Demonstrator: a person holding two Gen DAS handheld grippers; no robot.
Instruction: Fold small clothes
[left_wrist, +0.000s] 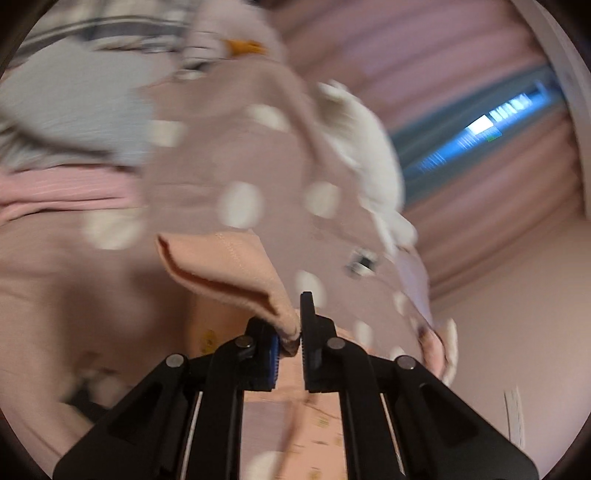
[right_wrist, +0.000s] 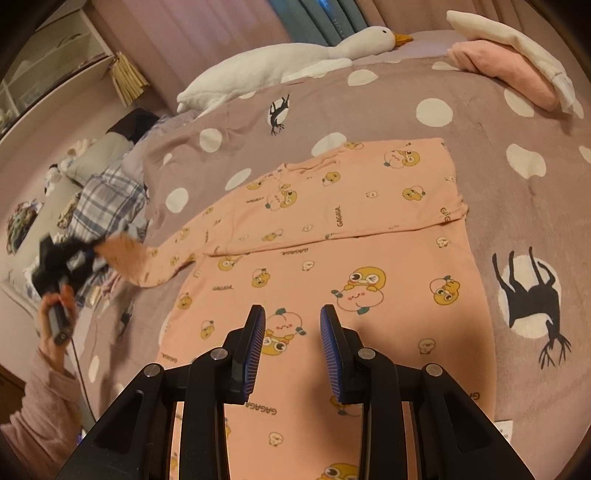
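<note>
Left gripper (left_wrist: 300, 332): clamped on sleeve cuff (left_wrist: 229, 269) of pink top (right_wrist: 332, 266), lifted off blanket (right_wrist: 517, 122). Right gripper (right_wrist: 291, 332): jaws apart, empty, above top's body.

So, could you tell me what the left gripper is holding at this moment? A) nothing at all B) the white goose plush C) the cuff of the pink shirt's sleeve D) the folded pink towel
C: the left gripper is shut on the sleeve cuff of the pink shirt, stretching the sleeve out sideways, while the right gripper hovers open above the shirt's body.
</note>
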